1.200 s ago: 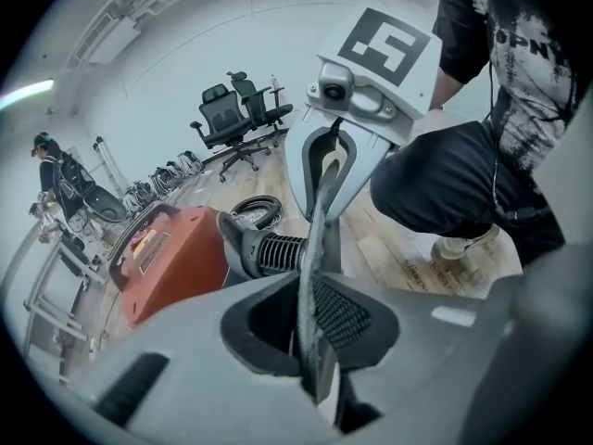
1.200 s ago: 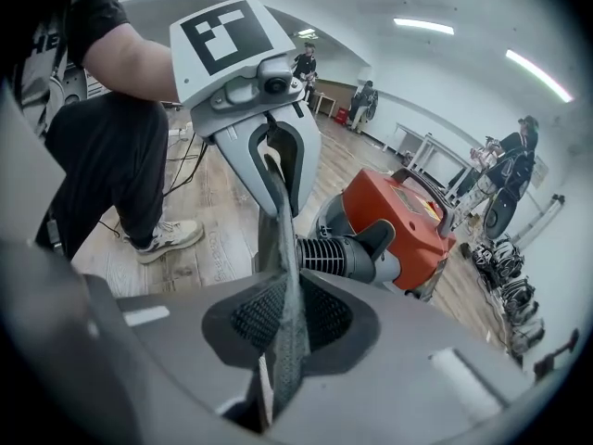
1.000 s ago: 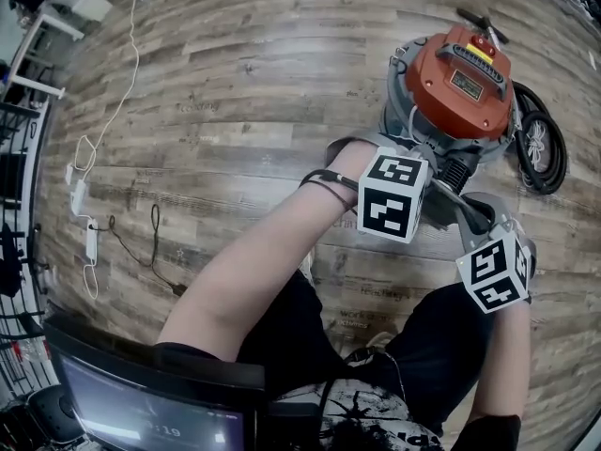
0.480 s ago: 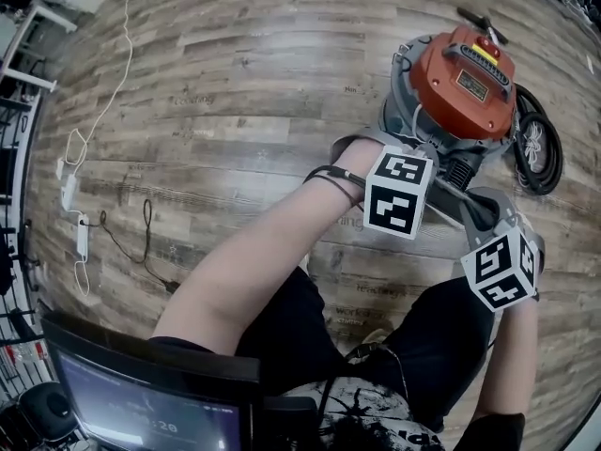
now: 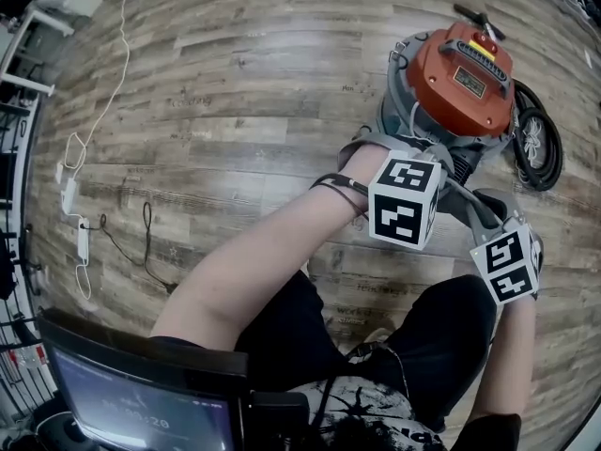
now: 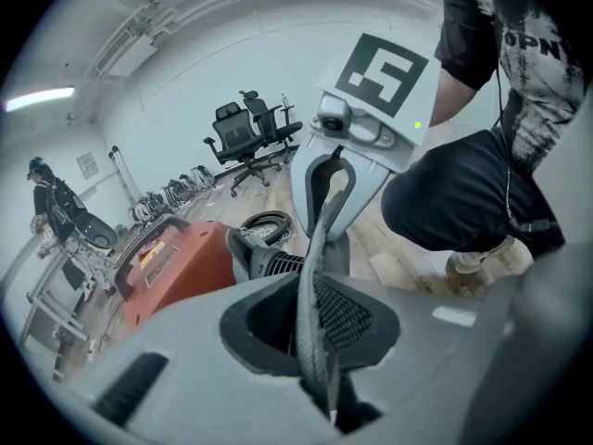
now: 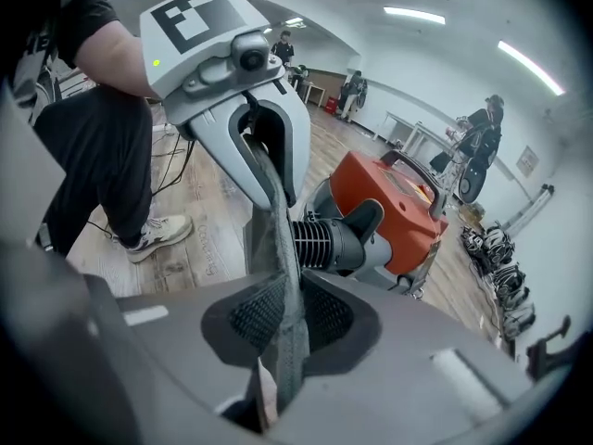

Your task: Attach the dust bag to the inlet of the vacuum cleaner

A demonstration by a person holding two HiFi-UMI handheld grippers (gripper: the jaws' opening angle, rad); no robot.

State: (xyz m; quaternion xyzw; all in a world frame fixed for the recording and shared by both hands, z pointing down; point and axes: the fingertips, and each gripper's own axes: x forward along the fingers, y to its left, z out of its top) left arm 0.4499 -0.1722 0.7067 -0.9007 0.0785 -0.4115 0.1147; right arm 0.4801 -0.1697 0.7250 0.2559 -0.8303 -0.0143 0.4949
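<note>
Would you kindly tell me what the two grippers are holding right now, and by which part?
Both hold the grey dust bag: the left gripper and the right gripper each pinch a fold of its fabric, stretched between them.

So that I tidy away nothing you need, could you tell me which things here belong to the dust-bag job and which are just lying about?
Job in hand: dust bag, clamped in left claw and right claw; vacuum cleaner; its ribbed black inlet.
Lying about: white cable; black cable; coiled black cord; office chairs.
</note>
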